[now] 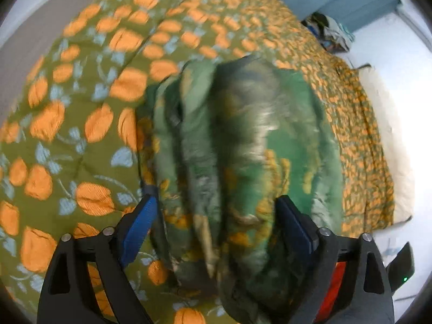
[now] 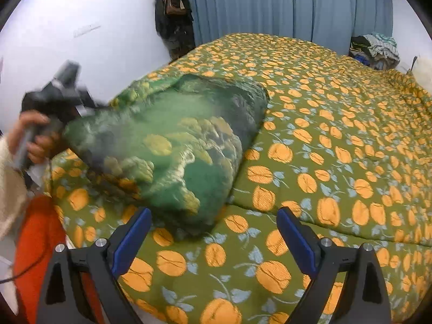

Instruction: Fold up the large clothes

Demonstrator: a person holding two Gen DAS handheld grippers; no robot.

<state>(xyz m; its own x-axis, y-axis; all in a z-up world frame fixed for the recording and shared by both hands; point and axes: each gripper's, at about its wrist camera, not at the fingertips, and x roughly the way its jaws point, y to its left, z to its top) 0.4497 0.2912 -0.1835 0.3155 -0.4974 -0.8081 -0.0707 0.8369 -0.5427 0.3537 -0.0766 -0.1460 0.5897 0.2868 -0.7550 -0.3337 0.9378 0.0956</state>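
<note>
A folded green garment (image 2: 172,145) (blurred) lies on the near left of the orange-flowered bedspread (image 2: 337,140). The left gripper (image 1: 216,213) straddles it, jaws spread; the right gripper (image 2: 213,224) hangs released beside it.

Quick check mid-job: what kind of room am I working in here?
Most likely a bedroom: a wide bed under an orange-flowered cover, blue curtains behind it, and clothes piled in the far corner.

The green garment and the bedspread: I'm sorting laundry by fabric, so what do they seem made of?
Green garment: probably a silky woven fabric; pale glossy streaks catch light, though motion blur leaves it open. Bedspread: matte, seemingly ribbed or woven cloth with orange fruit motifs; stitched seams suggest quilting.
</note>
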